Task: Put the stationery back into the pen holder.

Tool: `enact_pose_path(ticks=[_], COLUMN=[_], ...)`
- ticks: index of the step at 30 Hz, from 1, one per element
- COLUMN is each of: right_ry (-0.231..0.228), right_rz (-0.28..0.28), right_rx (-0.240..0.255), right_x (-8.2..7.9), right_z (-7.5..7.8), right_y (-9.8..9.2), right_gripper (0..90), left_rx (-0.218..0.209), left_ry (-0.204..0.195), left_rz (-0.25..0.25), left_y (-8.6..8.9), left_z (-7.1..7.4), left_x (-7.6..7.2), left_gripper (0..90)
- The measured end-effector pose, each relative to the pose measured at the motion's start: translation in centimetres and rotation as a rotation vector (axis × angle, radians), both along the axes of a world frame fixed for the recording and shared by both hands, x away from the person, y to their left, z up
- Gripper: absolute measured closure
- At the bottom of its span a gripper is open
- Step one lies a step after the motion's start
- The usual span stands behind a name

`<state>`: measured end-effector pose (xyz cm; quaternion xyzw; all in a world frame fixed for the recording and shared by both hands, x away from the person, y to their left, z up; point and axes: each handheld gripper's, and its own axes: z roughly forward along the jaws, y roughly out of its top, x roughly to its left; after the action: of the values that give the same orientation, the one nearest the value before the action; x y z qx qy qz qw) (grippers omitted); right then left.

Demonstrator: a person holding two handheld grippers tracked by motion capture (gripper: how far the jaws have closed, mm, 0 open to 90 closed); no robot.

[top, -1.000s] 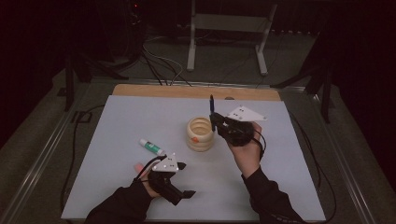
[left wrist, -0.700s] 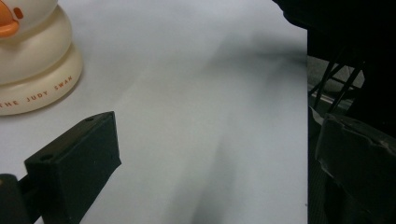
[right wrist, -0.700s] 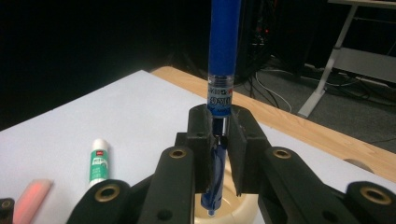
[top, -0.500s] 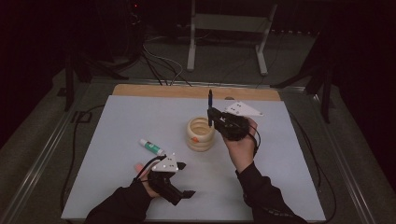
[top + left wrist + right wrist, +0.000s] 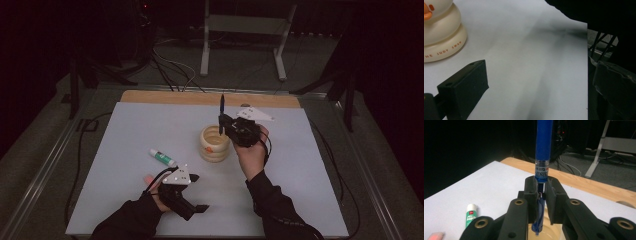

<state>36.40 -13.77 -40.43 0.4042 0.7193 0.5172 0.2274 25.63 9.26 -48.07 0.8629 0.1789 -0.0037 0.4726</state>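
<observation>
My right gripper (image 5: 222, 125) is shut on a blue pen (image 5: 221, 106) that stands upright. It hangs just over the right rim of a cream ring-shaped pen holder (image 5: 214, 146). In the right gripper view the jaws (image 5: 541, 187) clamp the blue pen (image 5: 544, 150) at mid-length, and its lower tip sits above the holder's opening (image 5: 549, 233). My left gripper (image 5: 197, 192) rests low near the table's front edge, open, with nothing between its jaws. In the left gripper view its gripper (image 5: 539, 85) has wide-apart jaws facing bare table, with the holder (image 5: 441, 32) at the upper left.
A green-and-white glue stick (image 5: 162, 157) lies left of the holder, and also appears in the right gripper view (image 5: 470, 216). A small pink eraser (image 5: 148, 177) sits by the left hand. The grey mat (image 5: 310, 185) ends at a wooden strip (image 5: 165, 96) at the back.
My right gripper has carried the pen leftward and slightly down, from beside the holder to over its rim. The left gripper has stayed put.
</observation>
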Motion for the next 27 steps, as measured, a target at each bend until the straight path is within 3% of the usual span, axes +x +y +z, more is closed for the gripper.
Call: enact_pose_path(ticks=[27], right_ry=[0.090], right_rz=[0.008], right_rx=[-0.026], right_x=[1.5], right_z=[-3.0], right_y=[1.1], right_gripper=[78.9], left_rx=[-0.001], left_ry=[-0.005], left_rz=[-0.005], left_y=[0.0], left_z=[0.0], left_x=[0.0], left_gripper=[0.2])
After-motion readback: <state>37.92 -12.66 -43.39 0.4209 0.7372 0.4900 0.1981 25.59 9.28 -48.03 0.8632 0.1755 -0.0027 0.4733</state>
